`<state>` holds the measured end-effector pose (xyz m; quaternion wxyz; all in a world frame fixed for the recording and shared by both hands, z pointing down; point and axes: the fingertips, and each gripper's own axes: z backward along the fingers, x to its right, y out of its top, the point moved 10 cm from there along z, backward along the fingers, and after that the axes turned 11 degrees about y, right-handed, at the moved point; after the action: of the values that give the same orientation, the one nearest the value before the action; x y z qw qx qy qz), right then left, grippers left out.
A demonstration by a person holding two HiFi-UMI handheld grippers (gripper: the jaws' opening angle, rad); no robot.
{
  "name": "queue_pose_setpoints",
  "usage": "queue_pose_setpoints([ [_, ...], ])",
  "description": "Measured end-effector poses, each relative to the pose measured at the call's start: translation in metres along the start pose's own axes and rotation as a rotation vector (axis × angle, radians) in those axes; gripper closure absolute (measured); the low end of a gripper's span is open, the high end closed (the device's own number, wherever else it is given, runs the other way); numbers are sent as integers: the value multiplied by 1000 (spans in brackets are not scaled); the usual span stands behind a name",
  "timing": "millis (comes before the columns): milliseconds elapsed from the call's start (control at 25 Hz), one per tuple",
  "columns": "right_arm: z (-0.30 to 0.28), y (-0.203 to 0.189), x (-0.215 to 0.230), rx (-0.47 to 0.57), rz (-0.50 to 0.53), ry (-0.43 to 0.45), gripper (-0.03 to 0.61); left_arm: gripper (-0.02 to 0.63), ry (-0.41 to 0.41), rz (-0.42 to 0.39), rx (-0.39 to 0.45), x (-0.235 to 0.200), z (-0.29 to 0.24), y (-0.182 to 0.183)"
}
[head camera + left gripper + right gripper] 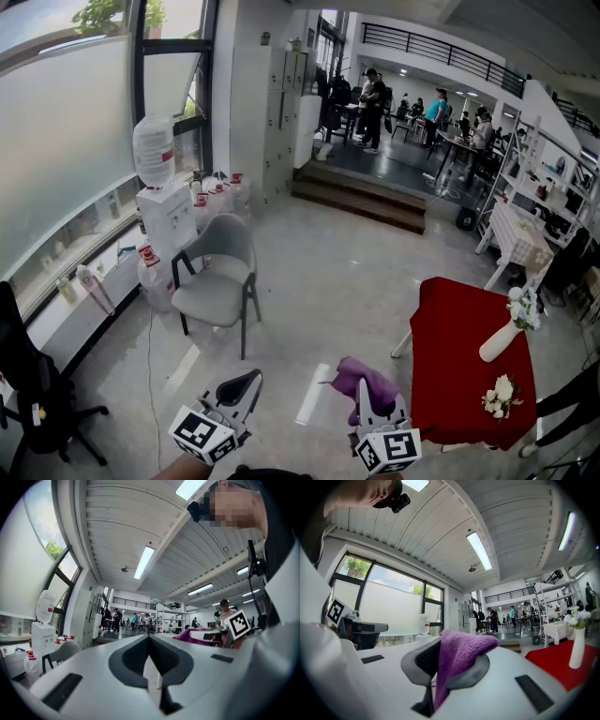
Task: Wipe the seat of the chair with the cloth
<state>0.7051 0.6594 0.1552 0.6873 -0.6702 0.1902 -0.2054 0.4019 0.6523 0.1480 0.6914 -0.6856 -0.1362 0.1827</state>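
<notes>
A grey chair (217, 275) with black legs stands by the window wall, its seat (207, 299) bare. It also shows small at the lower left of the left gripper view, the chair (65, 650). My right gripper (366, 391) is shut on a purple cloth (361, 379), which bulges out of the jaws in the right gripper view, the cloth (457, 656). My left gripper (251, 379) is shut with nothing in it. Both grippers are held low at the frame's bottom, well short of the chair and tilted upward.
A water dispenser (161, 197) with spare bottles stands left of the chair. A red-clothed table (469, 356) with a white vase (502, 337) is to the right. A black office chair (33, 384) is at far left. Steps (361, 199) and several people lie beyond.
</notes>
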Motion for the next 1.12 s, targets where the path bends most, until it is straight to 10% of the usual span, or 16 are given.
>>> queue_pose_setpoints([
  [1120, -75, -7, -82, -36, -38, 90, 552, 607, 65, 42, -25, -82, 56, -6],
])
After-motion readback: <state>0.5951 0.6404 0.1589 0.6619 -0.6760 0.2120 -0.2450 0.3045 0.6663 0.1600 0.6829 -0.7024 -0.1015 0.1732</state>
